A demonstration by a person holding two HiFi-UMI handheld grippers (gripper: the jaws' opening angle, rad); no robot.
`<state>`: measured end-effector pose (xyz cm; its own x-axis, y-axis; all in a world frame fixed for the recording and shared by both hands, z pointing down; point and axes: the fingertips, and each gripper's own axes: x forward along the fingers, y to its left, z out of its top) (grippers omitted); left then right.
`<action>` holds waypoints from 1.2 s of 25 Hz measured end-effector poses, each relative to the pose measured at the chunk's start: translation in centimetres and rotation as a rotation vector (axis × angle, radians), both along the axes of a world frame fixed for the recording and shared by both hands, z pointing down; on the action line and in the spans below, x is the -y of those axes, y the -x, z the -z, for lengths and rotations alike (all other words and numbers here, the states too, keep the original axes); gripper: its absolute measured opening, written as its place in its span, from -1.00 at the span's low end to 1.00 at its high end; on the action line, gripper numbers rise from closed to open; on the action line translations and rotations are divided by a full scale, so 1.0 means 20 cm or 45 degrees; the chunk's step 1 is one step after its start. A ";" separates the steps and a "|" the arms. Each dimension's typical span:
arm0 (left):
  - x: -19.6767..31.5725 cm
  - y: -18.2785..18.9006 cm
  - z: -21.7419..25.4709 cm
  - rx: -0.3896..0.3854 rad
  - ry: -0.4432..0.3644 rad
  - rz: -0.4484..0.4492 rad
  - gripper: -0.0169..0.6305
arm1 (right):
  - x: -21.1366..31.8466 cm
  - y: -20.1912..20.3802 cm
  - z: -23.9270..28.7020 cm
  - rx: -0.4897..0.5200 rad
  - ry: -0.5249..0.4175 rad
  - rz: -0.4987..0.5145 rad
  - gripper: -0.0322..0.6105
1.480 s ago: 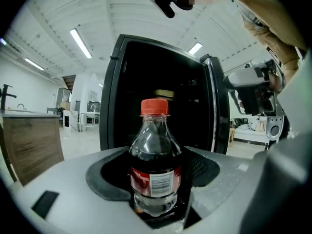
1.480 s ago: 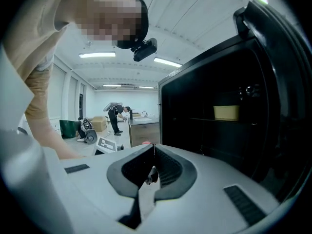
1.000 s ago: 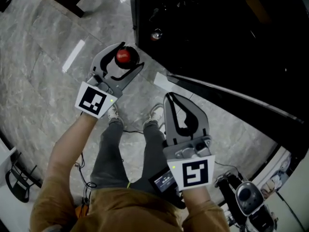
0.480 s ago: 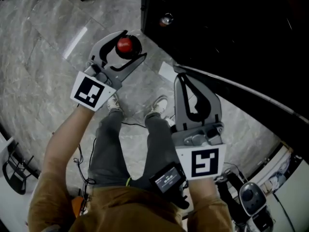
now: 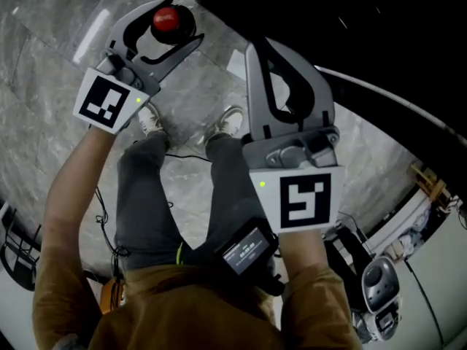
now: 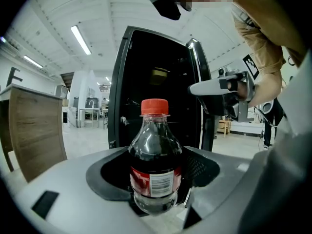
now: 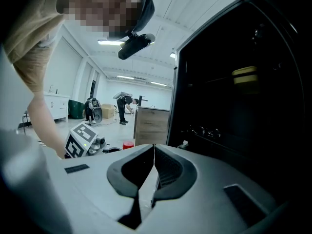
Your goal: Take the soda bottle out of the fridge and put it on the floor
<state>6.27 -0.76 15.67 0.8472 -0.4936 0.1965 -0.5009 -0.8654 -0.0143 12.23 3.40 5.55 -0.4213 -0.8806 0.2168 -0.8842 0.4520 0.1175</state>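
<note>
The soda bottle (image 6: 155, 130) holds dark soda, with a red cap (image 5: 166, 19) and a red label. It stands upright between the jaws of my left gripper (image 5: 181, 22), which is shut on its lower body, above the marble floor (image 5: 51, 86). The open black fridge (image 6: 156, 77) is straight behind it. My right gripper (image 5: 259, 49) is shut with nothing in it, beside the fridge's dark opening (image 5: 365, 20). From the right gripper view its jaws (image 7: 153, 147) touch, and the red cap (image 7: 128, 144) shows to the left.
My shoes (image 5: 149, 119) stand on the floor just below both grippers. The fridge door edge (image 5: 394, 97) runs to the right. A wooden cabinet (image 7: 151, 123) stands left of the fridge. Equipment (image 5: 376, 290) lies at the lower right. People stand far off (image 7: 124, 104).
Both grippers sit higher in the head view, and the right one looms larger and nearer the fridge. The bottle stays in the left jaws.
</note>
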 end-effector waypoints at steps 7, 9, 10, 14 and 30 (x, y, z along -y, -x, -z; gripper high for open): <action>-0.06 0.01 -0.24 0.032 0.014 -0.065 0.00 | 0.00 0.04 -0.23 -0.018 0.050 0.020 -0.89; -0.06 0.01 -0.27 0.018 0.018 -0.066 0.00 | 0.00 0.05 -0.27 -0.024 0.056 0.026 -0.89; -0.06 0.01 -0.28 0.004 0.027 -0.063 0.00 | 0.00 0.05 -0.28 -0.028 0.054 0.029 -0.89; -0.05 0.02 -0.28 -0.052 0.046 -0.052 0.00 | -0.01 0.07 -0.34 -0.037 0.052 0.073 -0.89; 0.00 0.11 -0.70 -0.011 0.031 -0.091 0.00 | 0.06 0.12 -0.77 -0.108 0.091 0.161 -0.89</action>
